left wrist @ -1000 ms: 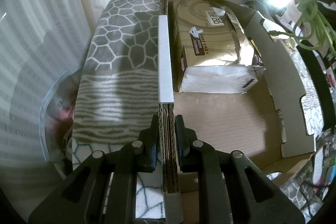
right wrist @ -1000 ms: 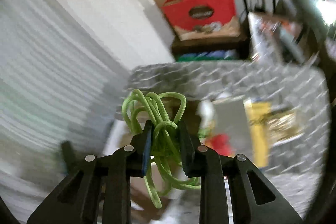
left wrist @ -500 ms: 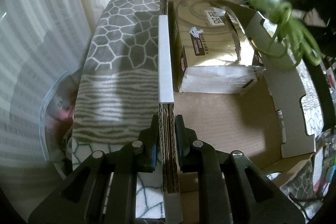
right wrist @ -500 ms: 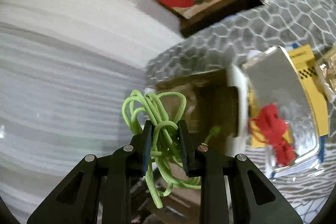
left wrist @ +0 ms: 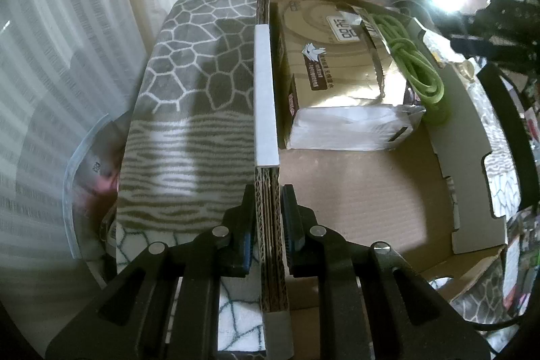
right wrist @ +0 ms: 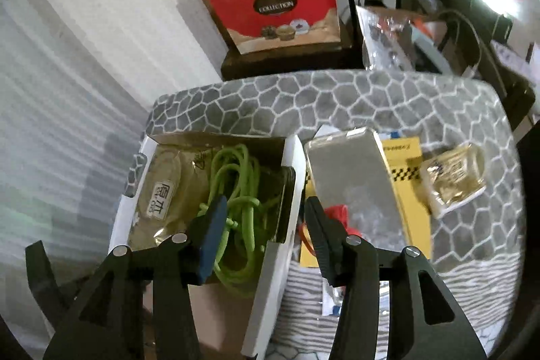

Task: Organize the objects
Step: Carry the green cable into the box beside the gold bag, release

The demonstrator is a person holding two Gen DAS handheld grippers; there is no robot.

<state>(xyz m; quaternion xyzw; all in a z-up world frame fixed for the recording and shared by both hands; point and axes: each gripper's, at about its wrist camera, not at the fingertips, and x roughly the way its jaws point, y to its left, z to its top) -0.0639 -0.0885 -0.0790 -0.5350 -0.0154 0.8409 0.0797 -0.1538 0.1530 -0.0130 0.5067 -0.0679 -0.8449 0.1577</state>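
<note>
Between your left gripper's (left wrist: 268, 245) pads the cardboard box (left wrist: 354, 211) wall was clamped edge-on, most likely so the box would not slide on the patterned cloth (left wrist: 189, 83) while things went in. Your right gripper (right wrist: 261, 237) hung above the box with its jaws spread wide and nothing between them. Below it the green cord (right wrist: 236, 191) lay loose inside the box, draped over the gold tissue pack (left wrist: 337, 63) against the far corner. Just beside the box, on the cloth, a silver packet (right wrist: 351, 177), a yellow card (right wrist: 405, 164) and a small gold pouch (right wrist: 454, 177) waited unsorted.
</note>
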